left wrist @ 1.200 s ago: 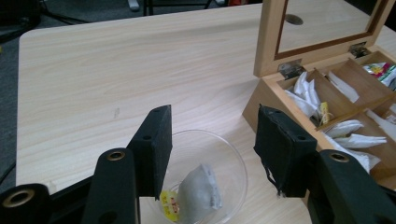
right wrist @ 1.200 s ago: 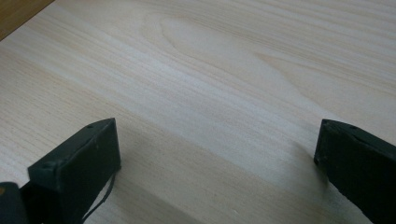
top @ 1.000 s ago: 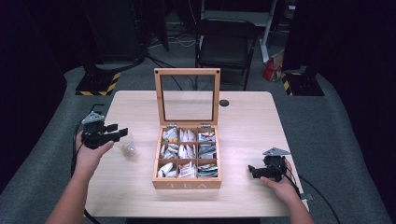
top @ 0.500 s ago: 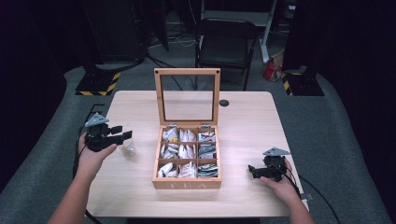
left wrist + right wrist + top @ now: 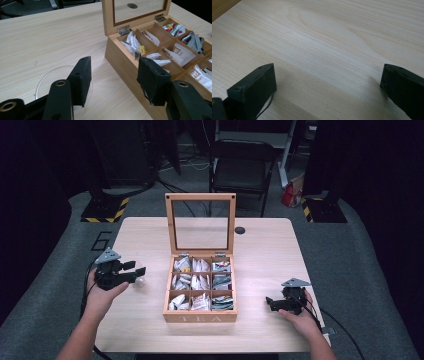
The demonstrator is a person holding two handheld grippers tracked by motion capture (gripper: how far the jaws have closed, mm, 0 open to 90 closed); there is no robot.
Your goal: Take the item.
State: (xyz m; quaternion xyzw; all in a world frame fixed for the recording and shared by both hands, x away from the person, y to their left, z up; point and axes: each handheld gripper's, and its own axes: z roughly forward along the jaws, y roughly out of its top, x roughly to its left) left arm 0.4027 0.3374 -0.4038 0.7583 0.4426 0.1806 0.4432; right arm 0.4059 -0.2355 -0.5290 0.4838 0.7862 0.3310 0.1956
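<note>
An open wooden tea box (image 5: 200, 318) (image 5: 122, 62) stands mid-table, its glass-paned lid (image 5: 200, 197) upright. Its compartments hold several tea bags (image 5: 200, 281) (image 5: 180, 52). My left gripper (image 5: 136, 269) (image 5: 113, 72) hovers left of the box, open, with bare table between its jaws. A clear round glass piece (image 5: 141, 281) (image 5: 43, 83) lies on the table under its left jaw; I cannot tell whether they touch. My right gripper (image 5: 270, 302) (image 5: 328, 75) rests low over bare wood to the right of the box, wide open and holding nothing.
A small black round grommet (image 5: 240, 230) sits in the table (image 5: 150, 240) behind the box. A dark chair (image 5: 242, 162) stands beyond the far edge, and a yellow-black striped base (image 5: 105, 208) lies on the floor at left.
My left gripper has drifted a little toward the near edge of the table, jaws unchanged. The right gripper and the box have stayed put.
</note>
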